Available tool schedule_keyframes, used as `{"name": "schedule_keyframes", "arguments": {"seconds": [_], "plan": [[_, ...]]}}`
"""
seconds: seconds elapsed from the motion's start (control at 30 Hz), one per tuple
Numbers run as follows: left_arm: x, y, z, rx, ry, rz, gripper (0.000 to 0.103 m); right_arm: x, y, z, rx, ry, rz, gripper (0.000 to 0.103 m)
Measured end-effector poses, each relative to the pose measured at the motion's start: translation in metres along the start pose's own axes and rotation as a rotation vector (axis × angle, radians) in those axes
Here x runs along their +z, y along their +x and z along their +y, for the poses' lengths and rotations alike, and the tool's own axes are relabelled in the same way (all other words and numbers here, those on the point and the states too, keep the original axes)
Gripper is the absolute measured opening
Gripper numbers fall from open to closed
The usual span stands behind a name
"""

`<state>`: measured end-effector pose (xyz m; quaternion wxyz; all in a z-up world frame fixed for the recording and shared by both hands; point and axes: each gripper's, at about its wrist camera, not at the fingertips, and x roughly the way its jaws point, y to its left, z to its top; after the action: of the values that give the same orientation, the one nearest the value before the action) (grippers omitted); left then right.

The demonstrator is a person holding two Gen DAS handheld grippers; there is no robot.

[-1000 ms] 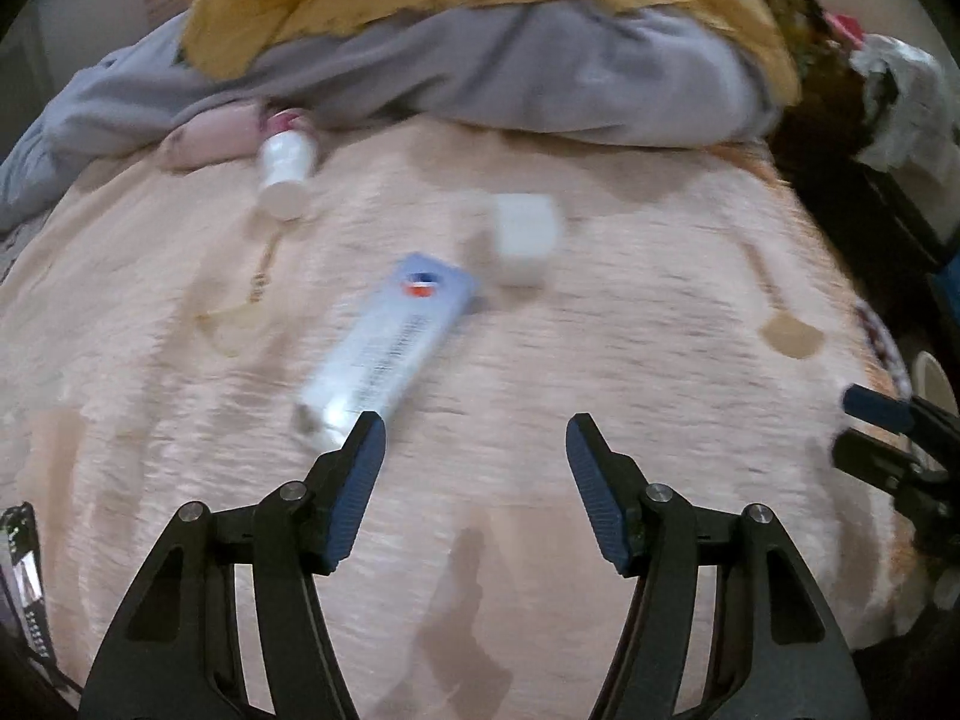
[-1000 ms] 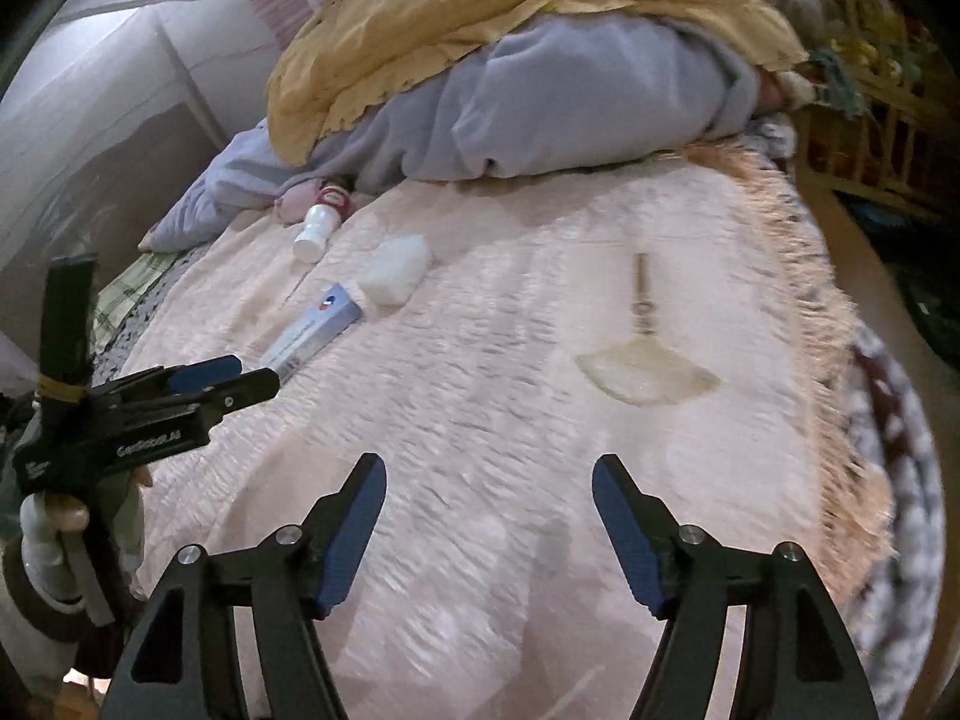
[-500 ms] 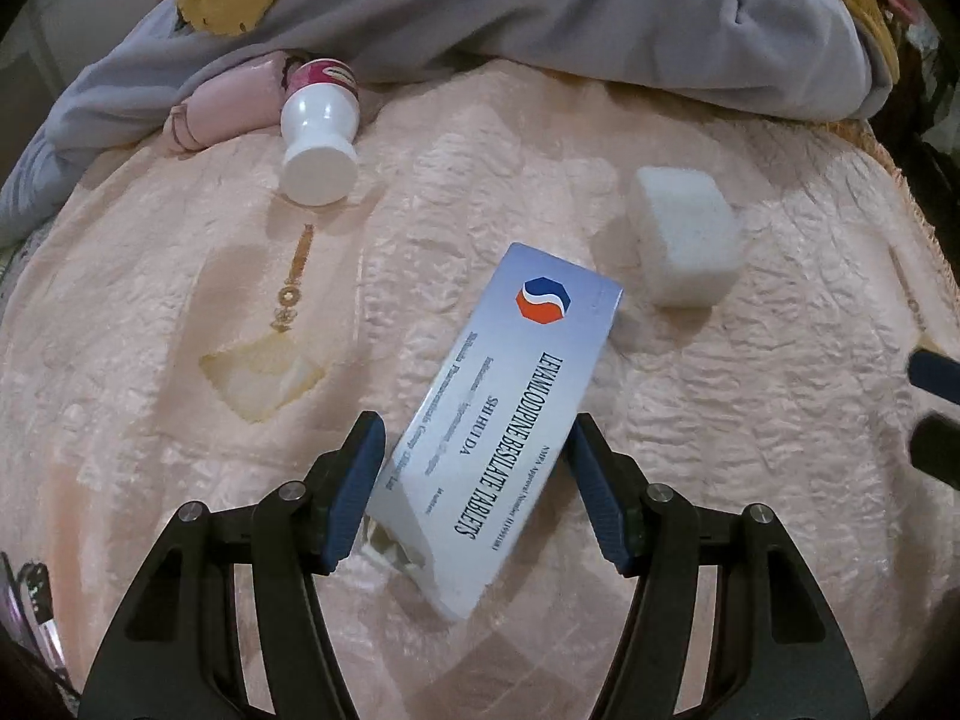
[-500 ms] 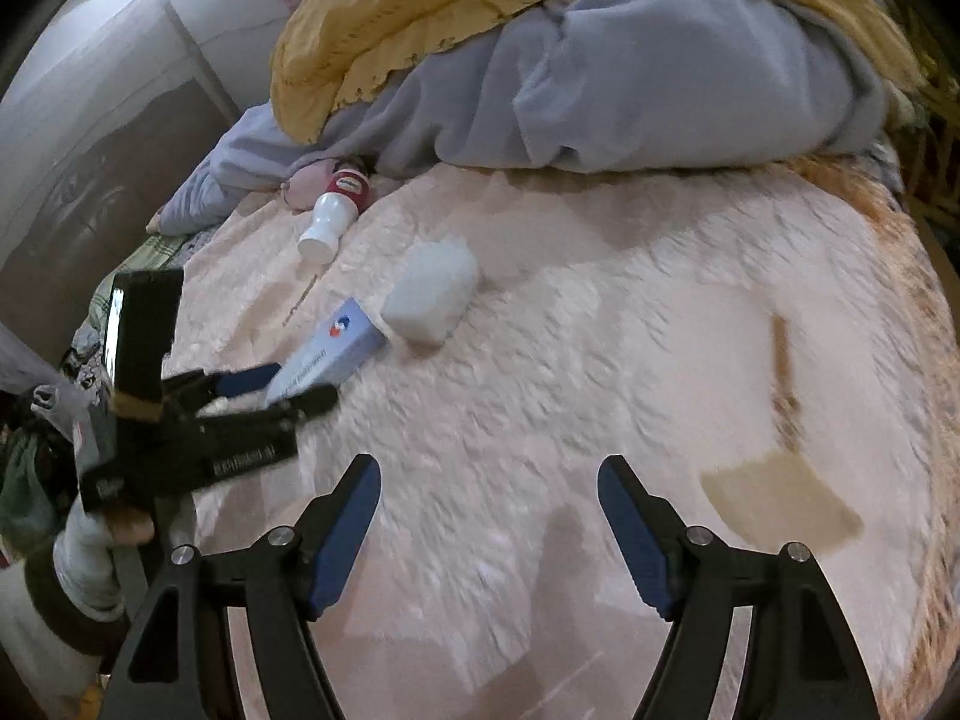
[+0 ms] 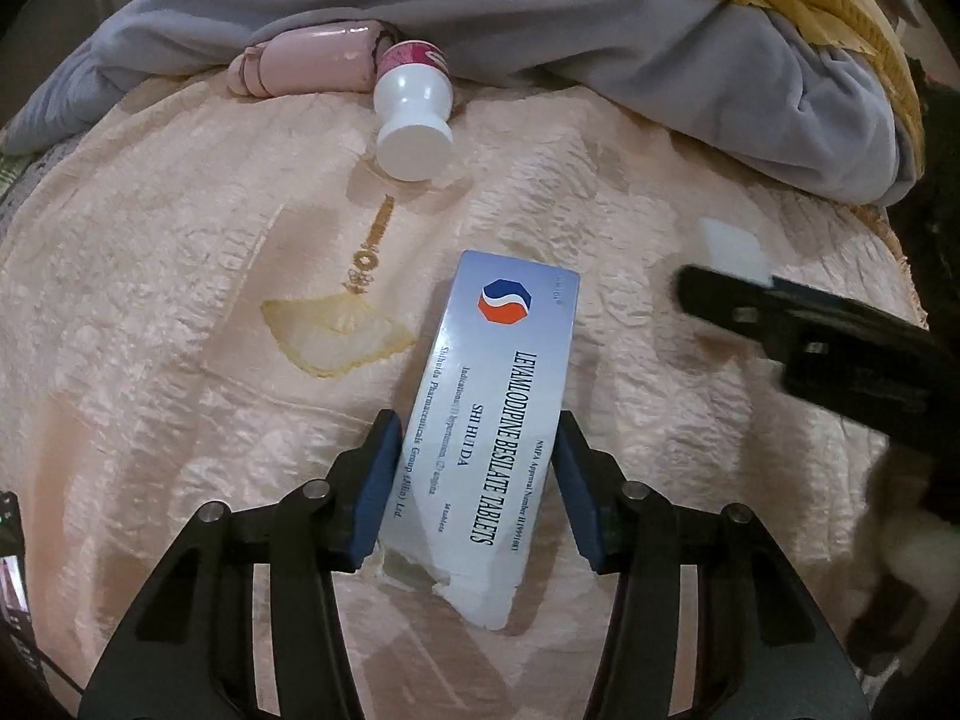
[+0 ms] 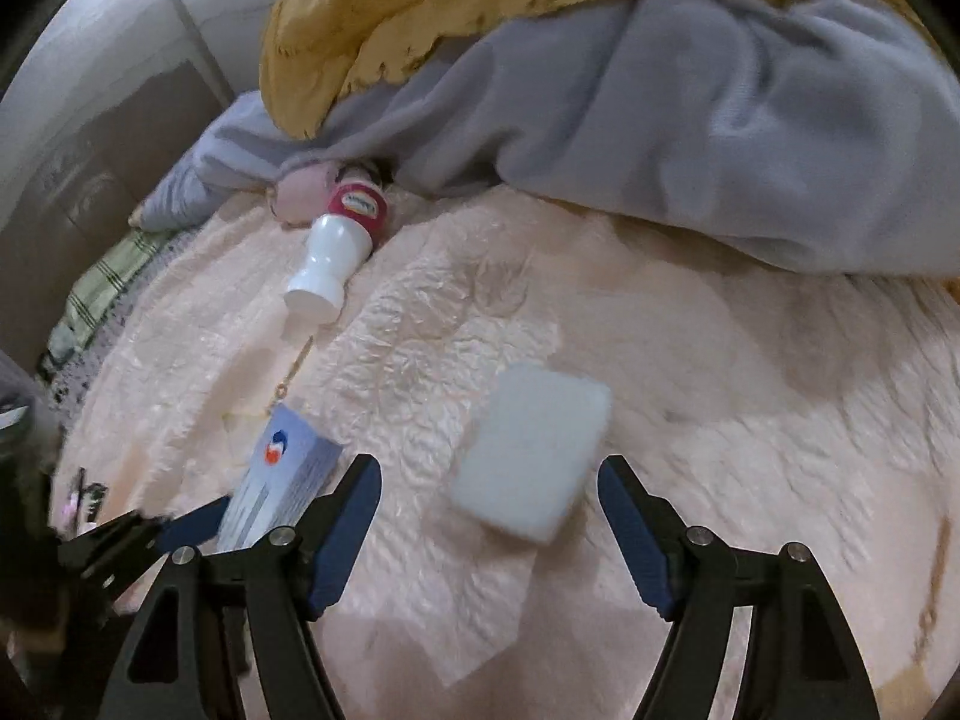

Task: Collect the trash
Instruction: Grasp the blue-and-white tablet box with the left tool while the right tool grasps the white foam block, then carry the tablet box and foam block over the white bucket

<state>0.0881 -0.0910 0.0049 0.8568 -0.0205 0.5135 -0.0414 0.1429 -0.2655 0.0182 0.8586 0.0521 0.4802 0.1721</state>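
Peach quilted bedspread (image 5: 180, 252) carries it all. Since a second ago both grippers have dropped in over their targets, so two pickups look close. Left gripper (image 5: 474, 468): jaws closing around the silver-blue cardboard tablet box (image 5: 498, 408), flanking its near half. Right gripper (image 6: 486, 516): jaws closing, half-wide, the white foam block (image 6: 534, 456) just ahead between them, untouched

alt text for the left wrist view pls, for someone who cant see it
The left claw is closing around a pale blue tablet box lying on a peach bedspread. Beyond it a white bottle lies on its side by grey bedding; the right claw enters from the right.
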Motion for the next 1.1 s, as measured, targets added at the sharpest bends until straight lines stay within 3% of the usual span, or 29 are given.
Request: {"name": "schedule_keyframes", "arguments": {"seconds": [0.07, 0.13, 0.43, 0.8, 1.1], "plan": [[0.000, 0.001, -0.002, -0.002, -0.001, 0.001, 0.049, 0.000, 0.009, -0.001, -0.032, -0.008, 0.023, 0.043], [-0.002, -0.001, -0.005, -0.011, 0.000, 0.001, 0.048, -0.004, 0.003, -0.007, -0.017, 0.005, 0.012, 0.039], [-0.024, -0.027, -0.036, -0.069, 0.033, -0.022, 0.046, -0.048, -0.070, -0.025, 0.034, -0.023, -0.039, 0.039], [-0.064, -0.072, -0.090, -0.111, 0.125, -0.066, 0.045, -0.118, -0.141, -0.032, 0.014, -0.003, -0.092, 0.039], [-0.083, -0.110, -0.141, -0.156, 0.217, -0.116, 0.045, -0.155, -0.193, -0.049, -0.023, 0.043, -0.142, 0.039]]}}
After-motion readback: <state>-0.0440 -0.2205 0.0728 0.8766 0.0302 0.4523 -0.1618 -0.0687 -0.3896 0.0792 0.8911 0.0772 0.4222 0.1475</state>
